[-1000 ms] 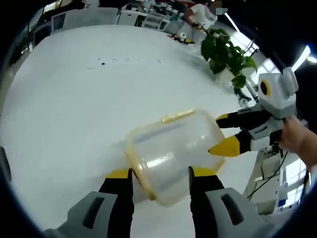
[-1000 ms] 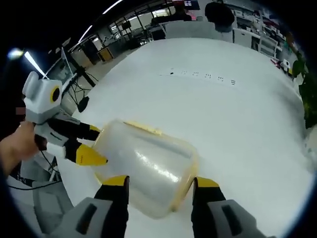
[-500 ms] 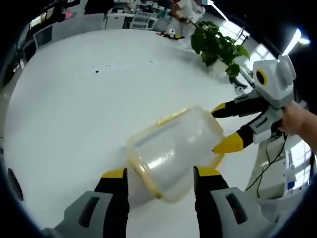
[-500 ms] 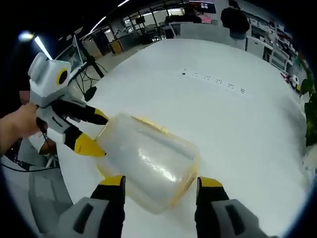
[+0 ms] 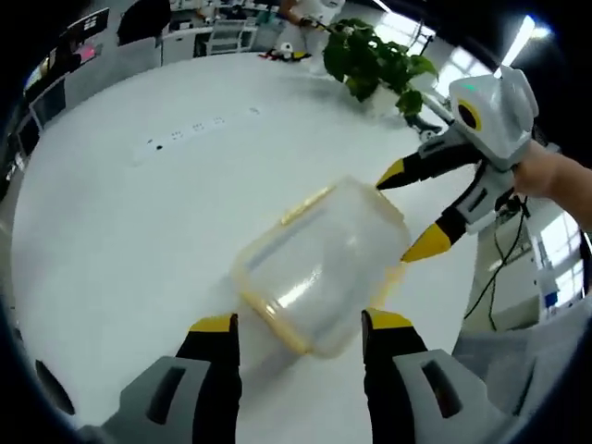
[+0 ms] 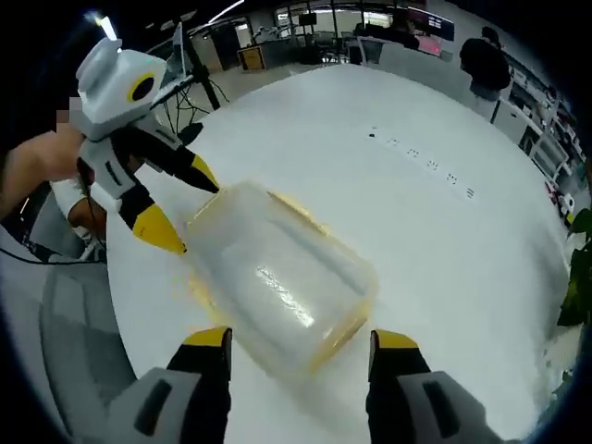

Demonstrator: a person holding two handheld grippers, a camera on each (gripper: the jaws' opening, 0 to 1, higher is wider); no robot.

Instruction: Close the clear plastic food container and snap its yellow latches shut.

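Container front and centre: a clear plastic food box with a yellow rim lies on the white table, between the two grippers, which face each other across it. In the left gripper view, the left gripper hovers low at one end of the box with its yellow-tipped jaws spread wide, one on either side and neither pinching the plastic. Across the box, the right gripper comes in from the far end, held by a hand, jaws parted, one tip by the upper corner and the other by the lower edge. Whether those tips touch the plastic is hard to tell.

Flip to the right gripper view and the picture mirrors: the right gripper straddles its end with jaws apart, and the left gripper sits open at the opposite end. A yellow latch runs along the top long edge; whether it is snapped down I cannot tell.

Handling call: this box looks empty, thin-walled and light, so it should skate on the smooth tabletop at the least nudge. The walls likely flex, and clear plastic is slick under hard tips. Best bet is to brace one end with one gripper and press the other on the stiffer yellow rim and latch tab, not on the bowing walls. A potted plant stands well behind the action.
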